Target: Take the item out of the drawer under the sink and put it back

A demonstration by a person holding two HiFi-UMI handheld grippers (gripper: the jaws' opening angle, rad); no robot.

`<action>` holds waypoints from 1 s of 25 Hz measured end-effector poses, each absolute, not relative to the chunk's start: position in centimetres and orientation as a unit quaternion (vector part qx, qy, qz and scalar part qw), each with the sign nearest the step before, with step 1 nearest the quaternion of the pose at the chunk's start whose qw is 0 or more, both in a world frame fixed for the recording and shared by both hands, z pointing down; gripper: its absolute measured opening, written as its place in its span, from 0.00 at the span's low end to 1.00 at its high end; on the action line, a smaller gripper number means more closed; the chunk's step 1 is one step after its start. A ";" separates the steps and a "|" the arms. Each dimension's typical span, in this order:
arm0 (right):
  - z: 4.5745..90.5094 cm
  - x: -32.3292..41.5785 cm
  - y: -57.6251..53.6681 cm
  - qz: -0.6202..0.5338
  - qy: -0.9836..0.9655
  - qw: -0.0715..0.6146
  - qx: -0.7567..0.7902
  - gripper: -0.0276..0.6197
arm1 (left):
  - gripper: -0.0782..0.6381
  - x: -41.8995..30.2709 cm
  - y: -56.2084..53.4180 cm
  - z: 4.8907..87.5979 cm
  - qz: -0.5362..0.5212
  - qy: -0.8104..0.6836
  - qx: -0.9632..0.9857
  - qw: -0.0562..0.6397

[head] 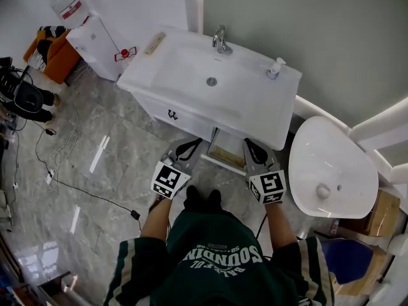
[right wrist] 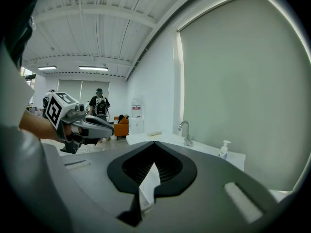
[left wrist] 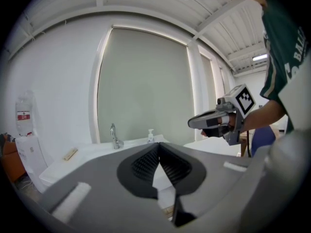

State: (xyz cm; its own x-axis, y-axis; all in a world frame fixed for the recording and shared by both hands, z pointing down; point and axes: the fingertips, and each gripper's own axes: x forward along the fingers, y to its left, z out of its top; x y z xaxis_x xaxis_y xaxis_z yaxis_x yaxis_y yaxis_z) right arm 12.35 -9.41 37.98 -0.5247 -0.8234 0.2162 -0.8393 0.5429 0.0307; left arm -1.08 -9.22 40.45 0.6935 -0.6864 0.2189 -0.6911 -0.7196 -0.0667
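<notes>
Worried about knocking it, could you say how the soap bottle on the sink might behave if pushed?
The soap bottle is slim with a pump top, so probably tips easily. The glossy sink likely lets it slide.

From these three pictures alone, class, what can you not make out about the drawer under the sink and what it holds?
1. Head view: only a strip of the drawer shows. The sink counter covers the rest, so no item can be identified.
2. Left gripper view: the left gripper fills the lower frame with its own body and hides the drawer.
3. Right gripper view: the right gripper hides it likewise.
</notes>
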 end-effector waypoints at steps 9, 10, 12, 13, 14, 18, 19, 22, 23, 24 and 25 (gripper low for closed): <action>39.1 11.8 -12.5 0.047 -0.866 0.118 0.483 0.05 | 0.18 -1.5 -13.1 41.0 0.124 -0.355 0.926 0.018; 39.4 11.9 -12.5 0.047 -0.866 0.123 0.482 0.05 | 0.18 -1.4 -13.2 41.3 0.125 -0.353 0.927 0.021; 40.3 11.8 -12.5 0.052 -0.867 0.134 0.478 0.05 | 0.18 -1.2 -13.2 42.1 0.130 -0.347 0.928 0.027; 40.8 11.8 -12.5 0.057 -0.867 0.138 0.475 0.05 | 0.18 -1.2 -13.2 42.6 0.133 -0.344 0.929 0.030; 41.4 11.7 -12.5 0.060 -0.868 0.142 0.472 0.05 | 0.18 -1.1 -13.2 43.0 0.136 -0.341 0.929 0.033; 44.2 11.1 -12.1 0.065 -0.873 0.170 0.453 0.06 | 0.18 -0.8 -13.0 45.2 0.145 -0.331 0.931 0.047; 45.1 10.9 -11.9 0.069 -0.874 0.180 0.445 0.10 | 0.18 -0.8 -13.0 45.7 0.148 -0.329 0.931 0.050; 47.7 10.1 -11.3 0.079 -0.880 0.206 0.421 0.21 | 0.18 -0.9 -13.0 47.2 0.153 -0.325 0.931 0.059; 48.5 9.9 -11.0 0.080 -0.881 0.213 0.415 0.23 | 0.18 -0.9 -13.0 47.6 0.155 -0.324 0.931 0.062; 49.4 9.8 -10.8 0.081 -0.881 0.221 0.409 0.23 | 0.18 -0.9 -13.0 48.0 0.156 -0.323 0.931 0.064; 50.2 9.8 -10.5 0.083 -0.881 0.229 0.406 0.24 | 0.18 -0.9 -13.0 48.3 0.157 -0.322 0.931 0.065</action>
